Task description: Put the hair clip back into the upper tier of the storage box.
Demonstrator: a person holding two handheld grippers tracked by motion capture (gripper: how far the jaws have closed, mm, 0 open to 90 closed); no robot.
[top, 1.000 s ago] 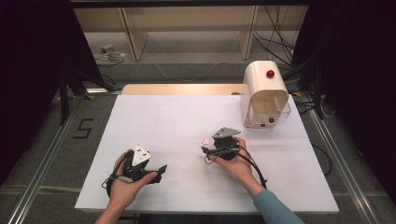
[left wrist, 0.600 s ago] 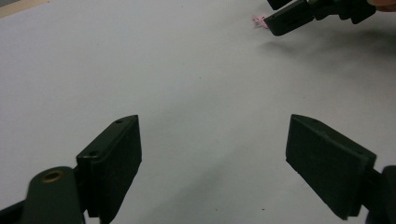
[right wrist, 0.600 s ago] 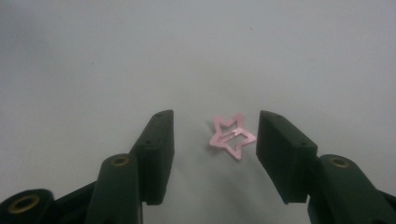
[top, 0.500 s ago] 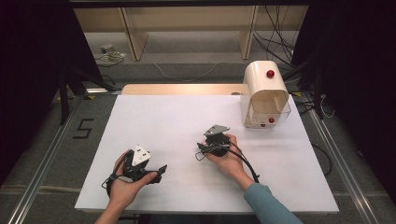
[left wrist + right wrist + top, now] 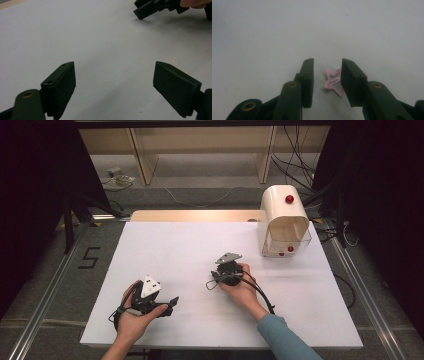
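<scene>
A small pink star-shaped clip (image 5: 332, 80) lies flat on the white table sheet (image 5: 175, 245). My right gripper (image 5: 327, 62) reaches down over it, one jaw on each side. The jaws have just been closing. The star sits against the right-hand jaw, with a gap to the left-hand one, so the pads do not pinch it. In the high view the right gripper (image 5: 219, 277) is at the sheet's middle, in a hand with a blue sleeve. My left gripper (image 5: 170, 304) rests low at the front left. Its jaws stand wide apart over bare sheet, and the left gripper (image 5: 113, 64) holds nothing.
A cream box with a red button and a clear front (image 5: 283, 222) stands at the back right of the sheet. A wooden board (image 5: 195, 215) runs along the far edge. Cables (image 5: 300, 150) lie on the floor behind the table.
The right hand has slid a little left and toward the front, so its gripper now covers the pink star in the high view. The left hand has stayed put.
</scene>
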